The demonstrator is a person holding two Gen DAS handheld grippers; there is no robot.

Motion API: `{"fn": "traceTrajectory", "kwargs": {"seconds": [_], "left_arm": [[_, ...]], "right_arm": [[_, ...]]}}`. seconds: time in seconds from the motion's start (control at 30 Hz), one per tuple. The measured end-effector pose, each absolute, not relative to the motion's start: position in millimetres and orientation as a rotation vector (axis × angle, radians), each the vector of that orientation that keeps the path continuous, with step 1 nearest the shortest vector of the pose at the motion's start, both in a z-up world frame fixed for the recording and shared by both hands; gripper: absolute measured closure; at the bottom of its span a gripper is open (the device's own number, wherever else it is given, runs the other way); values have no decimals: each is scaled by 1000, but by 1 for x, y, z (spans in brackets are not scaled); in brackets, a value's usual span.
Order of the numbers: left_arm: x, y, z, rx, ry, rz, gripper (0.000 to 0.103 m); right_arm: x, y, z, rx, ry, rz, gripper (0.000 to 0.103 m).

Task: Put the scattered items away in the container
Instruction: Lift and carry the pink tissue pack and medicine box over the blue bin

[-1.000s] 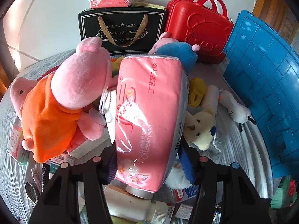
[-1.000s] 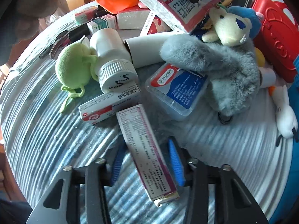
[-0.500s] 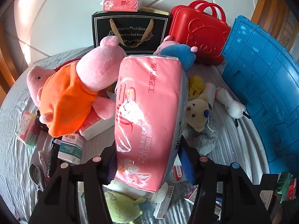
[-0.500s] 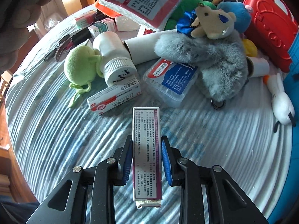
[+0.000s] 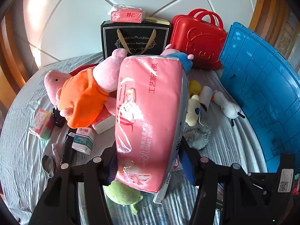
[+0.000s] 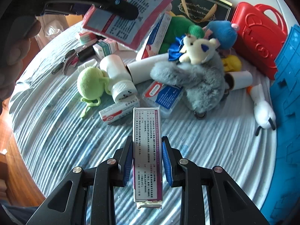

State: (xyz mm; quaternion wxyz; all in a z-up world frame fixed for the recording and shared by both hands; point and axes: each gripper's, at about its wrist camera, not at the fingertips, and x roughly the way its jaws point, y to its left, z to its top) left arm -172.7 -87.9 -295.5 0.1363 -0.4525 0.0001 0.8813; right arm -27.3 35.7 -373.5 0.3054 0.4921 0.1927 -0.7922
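Clutter: plush pig [image 5: 82,97], grey furry toy [image 6: 198,86], white bottle [image 6: 118,78] crowd striped cloth [image 6: 56,135].
Left gripper [image 5: 150,161]: clamps glossy pink tissue pack [image 5: 150,112], raised.
Right gripper [image 6: 147,161]: pinches slim carton [image 6: 146,150], lifted.
Container: probably blue ribbed crate [image 5: 262,86], right edge.

Blue container [image 5: 266,93] cut off at the right edge.

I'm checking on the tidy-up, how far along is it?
Nothing visibly packed yet. In hand: left tongs grip the pink tissue pack, right tongs grip a slim medicine box. Left: plush toys, bottle, boxes on the table beside the blue container.
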Motion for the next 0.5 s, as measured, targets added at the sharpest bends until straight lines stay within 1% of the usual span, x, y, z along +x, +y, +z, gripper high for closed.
{"fn": "traceTrajectory", "kwargs": {"seconds": [0.5], "left_arm": [[-139, -109, -246, -1282, -29, 2642, 47]], "right_arm": [[-17, 53, -298, 1181, 480, -2174, 75]]}}
